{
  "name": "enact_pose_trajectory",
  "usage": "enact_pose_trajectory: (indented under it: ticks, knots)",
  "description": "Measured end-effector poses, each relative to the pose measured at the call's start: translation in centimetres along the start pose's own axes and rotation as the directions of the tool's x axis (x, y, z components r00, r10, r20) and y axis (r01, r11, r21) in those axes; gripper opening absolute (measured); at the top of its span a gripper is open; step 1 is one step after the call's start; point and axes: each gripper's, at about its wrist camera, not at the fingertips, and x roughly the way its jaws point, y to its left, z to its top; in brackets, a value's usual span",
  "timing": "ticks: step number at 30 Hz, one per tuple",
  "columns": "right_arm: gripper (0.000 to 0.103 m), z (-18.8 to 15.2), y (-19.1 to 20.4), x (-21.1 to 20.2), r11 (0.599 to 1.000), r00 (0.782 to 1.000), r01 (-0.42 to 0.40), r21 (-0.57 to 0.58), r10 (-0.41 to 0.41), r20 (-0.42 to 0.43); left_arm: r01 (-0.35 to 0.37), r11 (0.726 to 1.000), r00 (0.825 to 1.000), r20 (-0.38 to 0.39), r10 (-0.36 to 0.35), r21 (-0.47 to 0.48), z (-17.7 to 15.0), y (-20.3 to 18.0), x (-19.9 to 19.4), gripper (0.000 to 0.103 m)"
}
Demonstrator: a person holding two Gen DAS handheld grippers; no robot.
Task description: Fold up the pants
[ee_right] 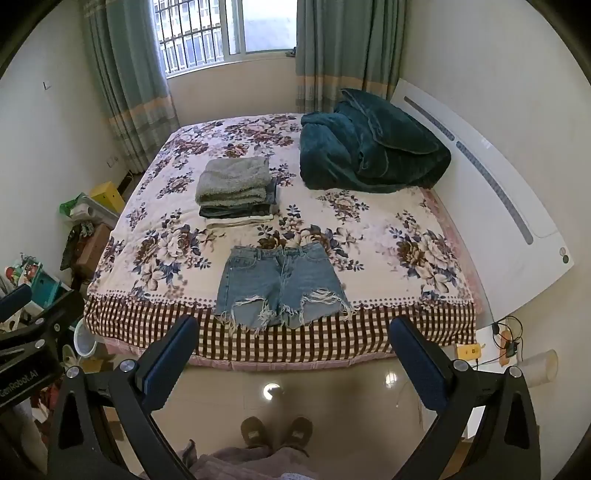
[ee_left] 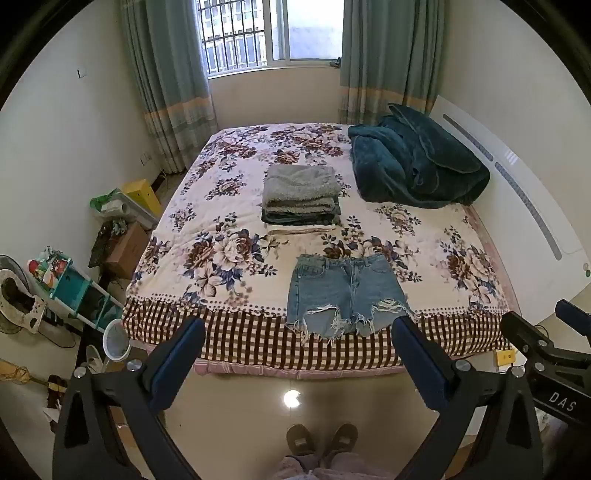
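The denim shorts (ee_left: 347, 293) lie flat and unfolded on the near part of the bed (ee_left: 221, 206), with the waistband toward the window and the 2 frayed leg ends reaching onto the checked border of the bedspread at the near edge. In the right wrist view the same denim shorts (ee_right: 282, 286) appear a little left of the middle, between the 2 fingers of that gripper. Just behind the shorts, but apart from them, stands a stack of folded clothes (ee_left: 301, 199) with a grey fluffy piece on top. Further back on the right side of the bed, against the white headboard (ee_left: 517, 206), lies a crumpled dark green blanket (ee_left: 413, 166). The left gripper (ee_left: 297, 334) is held above the floor in front of the bed, its jaws spread wide and holding nothing. The right gripper (ee_right: 293, 330) is held in the same way, also spread wide and empty, and both are well apart from the shorts. Below the grippers, the person's 2 brown slippers (ee_left: 321, 439) stand on the shiny floor. Behind the bed there is a window (ee_left: 269, 33) with grey-green curtains (ee_left: 166, 85) at both sides.
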Motion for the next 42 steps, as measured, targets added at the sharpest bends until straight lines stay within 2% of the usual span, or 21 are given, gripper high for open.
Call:
enact_pose_trajectory:
  ticks: [12, 42]
  knots:
    - [0.103, 0.2, -0.1, -0.4, 1.0, 1.0, -0.005, 0.0, 0.005, -0.004, -0.001, 1.0, 1.0, 0.01, 0.001, -0.013, 0.1, -0.1, 0.7, 0.103]
    - [0.103, 0.7, -0.8, -2.0, 0.999, 0.999, -0.032, -0.001, 0.032, 0.021, 0.005, 1.0, 1.0, 0.02, -0.004, -0.007, 0.1, -0.1, -1.4, 0.103]
